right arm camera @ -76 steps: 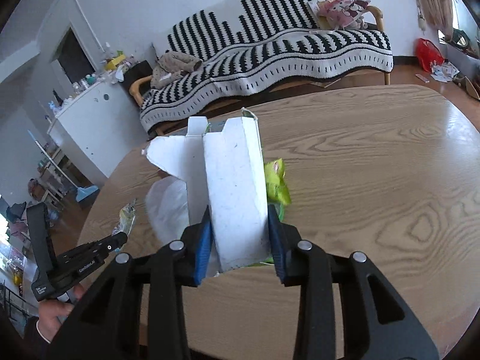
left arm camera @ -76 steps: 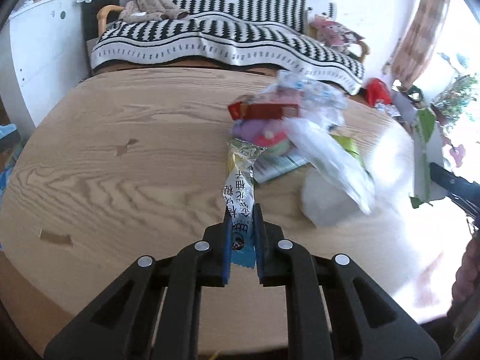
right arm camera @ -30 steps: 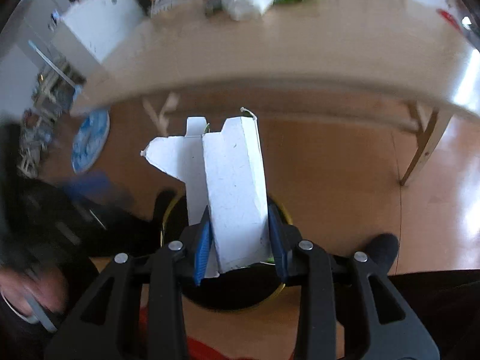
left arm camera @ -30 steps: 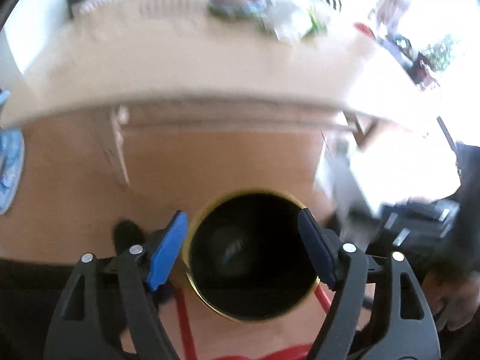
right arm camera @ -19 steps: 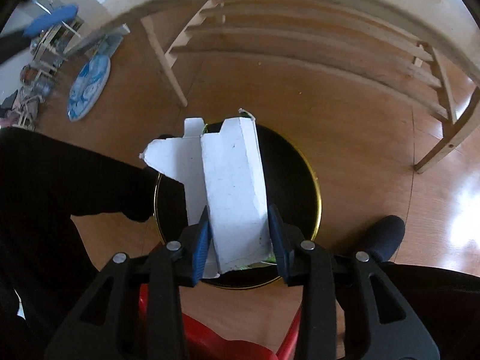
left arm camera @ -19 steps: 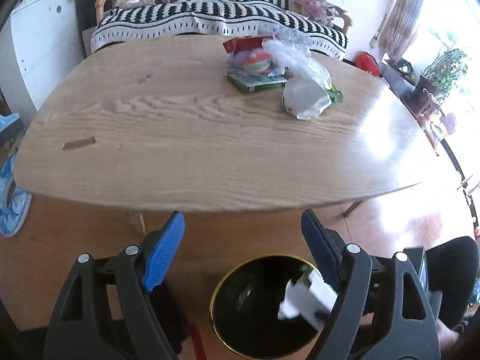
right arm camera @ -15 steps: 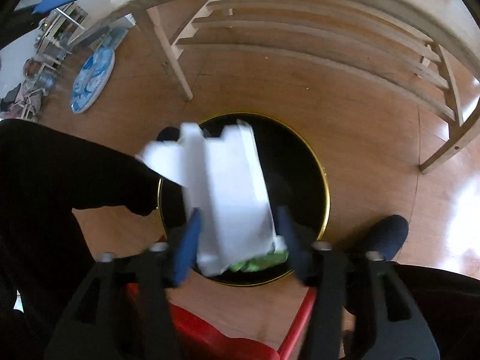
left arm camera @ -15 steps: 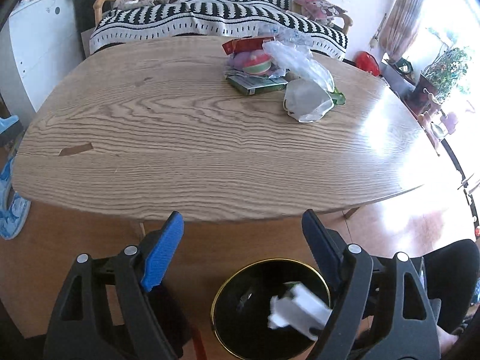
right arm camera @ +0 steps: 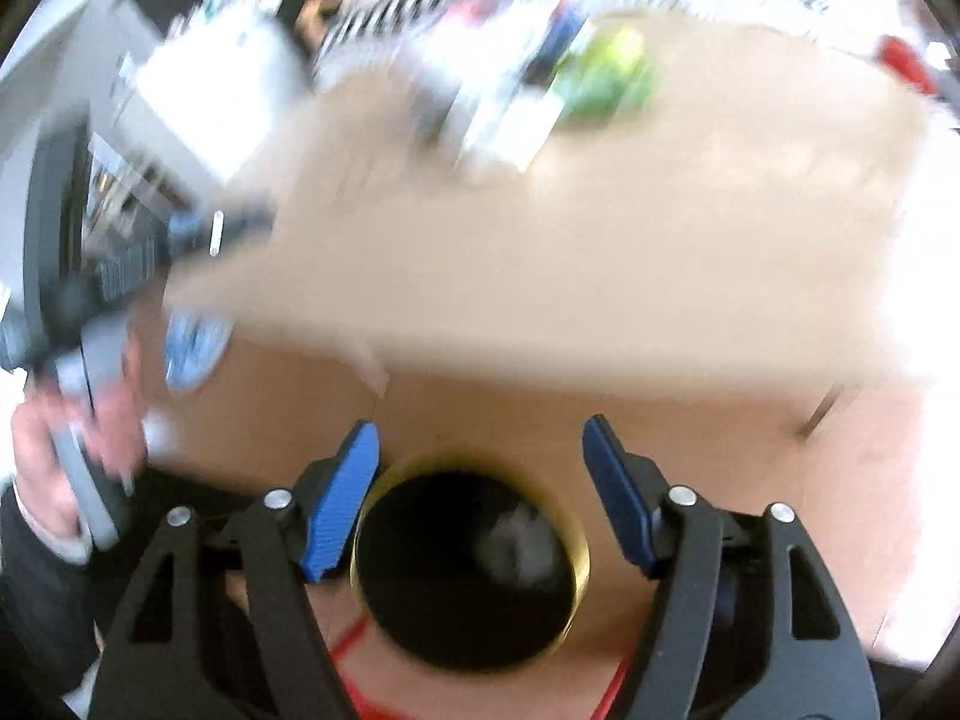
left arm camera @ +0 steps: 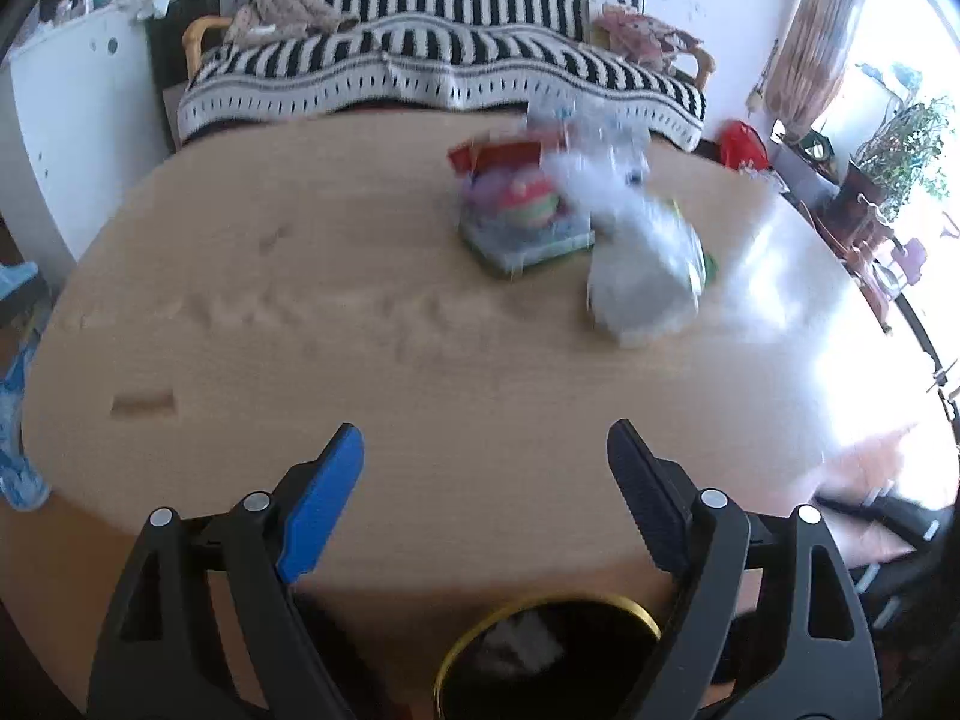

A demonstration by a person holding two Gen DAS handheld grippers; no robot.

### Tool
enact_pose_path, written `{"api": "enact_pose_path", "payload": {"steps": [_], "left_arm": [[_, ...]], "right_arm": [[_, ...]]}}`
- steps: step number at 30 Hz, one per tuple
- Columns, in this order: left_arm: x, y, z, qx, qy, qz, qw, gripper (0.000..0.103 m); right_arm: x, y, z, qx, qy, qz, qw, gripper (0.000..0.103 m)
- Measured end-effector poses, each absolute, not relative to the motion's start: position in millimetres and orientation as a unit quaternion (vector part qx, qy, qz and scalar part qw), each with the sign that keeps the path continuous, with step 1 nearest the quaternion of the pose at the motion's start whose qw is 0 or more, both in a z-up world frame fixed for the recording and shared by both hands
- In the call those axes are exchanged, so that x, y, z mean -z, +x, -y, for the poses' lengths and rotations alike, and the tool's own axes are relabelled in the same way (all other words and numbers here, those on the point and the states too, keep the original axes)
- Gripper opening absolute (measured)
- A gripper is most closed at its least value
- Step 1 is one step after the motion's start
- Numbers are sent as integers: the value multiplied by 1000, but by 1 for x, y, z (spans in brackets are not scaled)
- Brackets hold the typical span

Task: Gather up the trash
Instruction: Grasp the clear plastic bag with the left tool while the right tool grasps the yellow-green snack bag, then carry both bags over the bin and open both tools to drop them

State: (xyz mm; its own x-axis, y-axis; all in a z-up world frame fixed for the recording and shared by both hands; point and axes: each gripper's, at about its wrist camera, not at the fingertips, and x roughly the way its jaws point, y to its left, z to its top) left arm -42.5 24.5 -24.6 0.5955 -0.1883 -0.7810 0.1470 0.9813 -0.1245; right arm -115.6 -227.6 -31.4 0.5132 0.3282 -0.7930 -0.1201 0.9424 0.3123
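A black bin with a gold rim [right arm camera: 471, 564] stands on the floor below the table's near edge; it also shows in the left wrist view [left arm camera: 549, 654], with pale trash inside. My right gripper [right arm camera: 480, 438] is open and empty above the bin. My left gripper [left arm camera: 483, 444] is open and empty over the table's front edge. A pile of trash [left arm camera: 522, 210] with red and green wrappers and a white plastic bag [left arm camera: 645, 282] lies on the wooden table [left arm camera: 360, 324], far from both grippers. The right wrist view is blurred.
A small brown scrap [left arm camera: 143, 403] lies near the table's left front edge. A striped sofa [left arm camera: 444, 72] stands behind the table, a white cabinet [left arm camera: 66, 120] at left. A table leg [right arm camera: 819, 411] shows at right. My left hand [right arm camera: 78, 432] is at left.
My right gripper opened and let the white carton fall into the bin. Both grippers have tilted up from the bin toward the table.
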Motion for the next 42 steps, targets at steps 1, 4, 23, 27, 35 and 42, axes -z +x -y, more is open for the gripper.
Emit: {"api": "enact_pose_path", "payload": {"steps": [1,4,23,27,35,42], "left_arm": [[21,-32,-20,97,-27,-436,894,83],[12,-2,-2,120,-51,-434,892,86],[36,103,63,128,-90,-442,883,63],[37,104,59,136,-89,-457,874,17],[-5,72,45,152,-68,-407,898,7],[-35,27,24,169,-55,-359,916,7]], "right_arm": [[25,-100,237,-114,118,-463,871,74],[16,-45,266,-77,157,-441,880,74],[81,137,258,-98,226,-502,829,55],[67,130,257,-98,217,-480,845,45],[22,95,273,-101,213,-420,876,43],[-2,42,282,-111,206,-394,889,43]]}}
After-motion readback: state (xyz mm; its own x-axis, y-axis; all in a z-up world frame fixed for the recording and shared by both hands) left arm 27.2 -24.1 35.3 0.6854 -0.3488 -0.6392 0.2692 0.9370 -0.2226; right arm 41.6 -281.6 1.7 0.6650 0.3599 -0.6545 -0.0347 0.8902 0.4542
